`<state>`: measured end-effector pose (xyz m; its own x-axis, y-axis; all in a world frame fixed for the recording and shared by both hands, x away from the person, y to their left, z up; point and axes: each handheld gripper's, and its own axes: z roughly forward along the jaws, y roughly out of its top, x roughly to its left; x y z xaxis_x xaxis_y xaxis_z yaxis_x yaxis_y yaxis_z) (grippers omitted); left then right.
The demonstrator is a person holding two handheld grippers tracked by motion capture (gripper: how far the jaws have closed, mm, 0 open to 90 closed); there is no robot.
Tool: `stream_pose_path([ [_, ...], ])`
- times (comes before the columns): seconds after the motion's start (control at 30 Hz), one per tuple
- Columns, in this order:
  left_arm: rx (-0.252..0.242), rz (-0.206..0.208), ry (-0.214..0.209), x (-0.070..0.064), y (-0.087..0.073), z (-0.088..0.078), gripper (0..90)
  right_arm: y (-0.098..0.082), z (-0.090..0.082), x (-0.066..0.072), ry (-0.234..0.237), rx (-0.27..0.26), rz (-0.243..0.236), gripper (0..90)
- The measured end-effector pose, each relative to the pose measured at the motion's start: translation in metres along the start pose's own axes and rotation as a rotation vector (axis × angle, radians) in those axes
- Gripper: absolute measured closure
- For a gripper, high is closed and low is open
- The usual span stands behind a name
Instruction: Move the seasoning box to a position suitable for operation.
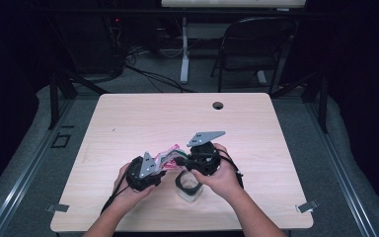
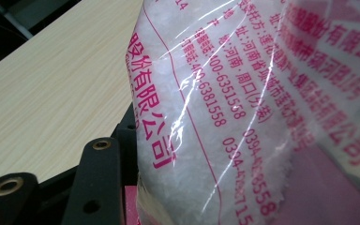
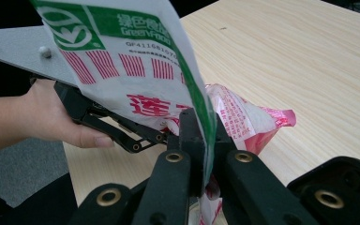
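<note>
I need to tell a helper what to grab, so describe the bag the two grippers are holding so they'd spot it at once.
On the wooden table, near its front edge, both hands meet above a small clear jar. Between the grippers hangs the plastic bag: clear film with pink print and a green band, filled with white crystals.

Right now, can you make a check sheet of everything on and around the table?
Surface: pale wood table, with a round hole near the far edge.
Job's things: plastic bag of white crystals, red and green print, held up between both claws; clear jar standing below it.
Clutter: nothing seen.
Grippers: right claw shut on the bag's edge; left claw at the bag's other end, grip hard to judge.
Cables: black cable trailing from the left claw; more on the floor behind.
Surroundings: dark room, folding chair beyond the table.
</note>
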<state>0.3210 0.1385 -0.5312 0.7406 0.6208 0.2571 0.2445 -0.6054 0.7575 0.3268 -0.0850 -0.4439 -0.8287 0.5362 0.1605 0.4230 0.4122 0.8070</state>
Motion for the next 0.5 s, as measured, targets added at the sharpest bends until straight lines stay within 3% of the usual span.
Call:
stream_pose_path([
  [0.33, 0.026, 0.075, 0.069, -0.0015, 0.0071, -0.0036, 51.1, -0.0065, -0.0041, -0.0025, -0.003, -0.033, -0.001, 88.4],
  [0.5, 0.021, 0.08, 0.095, -0.0029, 0.0079, -0.003, 51.5, -0.0085, -0.0053, -0.0028, -0.009, -0.032, 0.001, 86.6],
])
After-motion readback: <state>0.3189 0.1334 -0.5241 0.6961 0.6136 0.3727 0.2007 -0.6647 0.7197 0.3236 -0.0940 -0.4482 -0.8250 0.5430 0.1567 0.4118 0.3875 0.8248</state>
